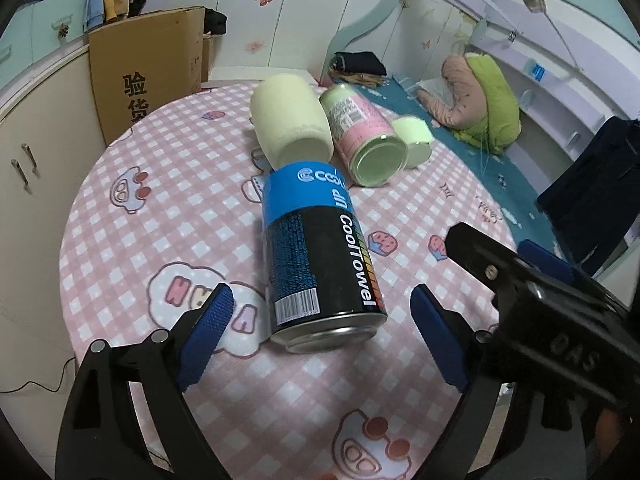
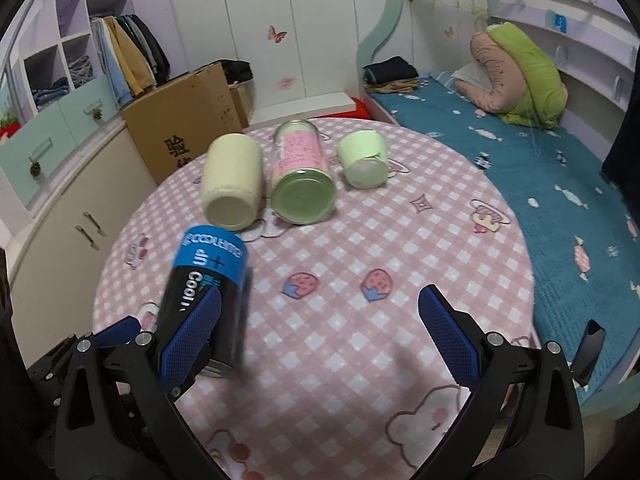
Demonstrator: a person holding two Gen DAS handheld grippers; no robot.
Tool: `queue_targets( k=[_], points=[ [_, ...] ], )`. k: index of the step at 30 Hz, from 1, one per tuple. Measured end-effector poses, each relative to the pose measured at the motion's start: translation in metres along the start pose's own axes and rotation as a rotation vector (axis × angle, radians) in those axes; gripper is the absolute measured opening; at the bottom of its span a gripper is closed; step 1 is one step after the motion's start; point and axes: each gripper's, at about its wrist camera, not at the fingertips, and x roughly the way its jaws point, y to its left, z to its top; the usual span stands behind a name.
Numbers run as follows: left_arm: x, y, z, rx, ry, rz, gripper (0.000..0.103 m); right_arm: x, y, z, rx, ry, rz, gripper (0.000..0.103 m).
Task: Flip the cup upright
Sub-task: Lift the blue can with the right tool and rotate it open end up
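A black and blue "CoolTowel" can lies on its side on the round table, base toward me, between the open fingers of my left gripper. It also shows, blurred, in the right wrist view. Beyond it lie a cream cup, a pink and green jar and a small pale green cup, all on their sides. My right gripper is open and empty, to the right of the can. The right gripper also shows in the left wrist view.
The table has a pink checked cloth. A cardboard box and cream cabinets stand at the left. A bed with blue sheet and a green and pink pillow is at the right.
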Motion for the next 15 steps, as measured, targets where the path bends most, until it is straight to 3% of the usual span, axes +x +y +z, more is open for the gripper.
queue_targets(
  k=[5, 15],
  points=[
    [-0.022, 0.022, 0.002, -0.026, -0.033, -0.017, 0.094, 0.001, 0.011, 0.009, -0.01, 0.001, 0.019, 0.098],
    [-0.013, 0.087, 0.014, -0.111, -0.039, 0.163, 0.094, 0.04, 0.054, 0.019, -0.048, 0.118, 0.057, 0.098]
  ],
)
